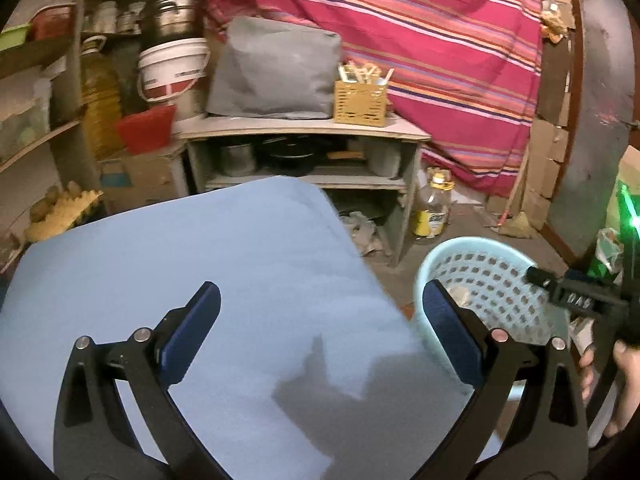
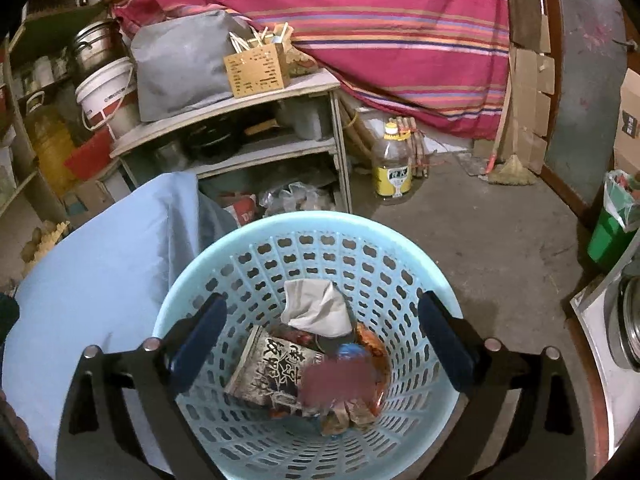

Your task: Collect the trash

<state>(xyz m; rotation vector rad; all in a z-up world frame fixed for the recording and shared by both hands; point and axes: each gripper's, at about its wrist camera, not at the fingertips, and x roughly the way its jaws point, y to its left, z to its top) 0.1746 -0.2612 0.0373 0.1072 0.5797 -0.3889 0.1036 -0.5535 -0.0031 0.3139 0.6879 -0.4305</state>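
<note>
A pale blue basket [image 2: 248, 248] and an oil bottle [image 2: 393, 164] stand on the concrete floor [image 2: 480, 232].

Both wrist views look down, sharing the basket [image 1: 428, 268] [image 2: 256, 232].

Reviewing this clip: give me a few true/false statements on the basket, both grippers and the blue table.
1. The light blue basket holds trash, including a white tissue. True.
2. The right gripper is shut on the tissue. False: it is open, above the basket, holding nothing.
3. The left gripper is open over the blue table. True.
4. The basket stands on the blue table. False: it stands on the floor beside it.
</note>
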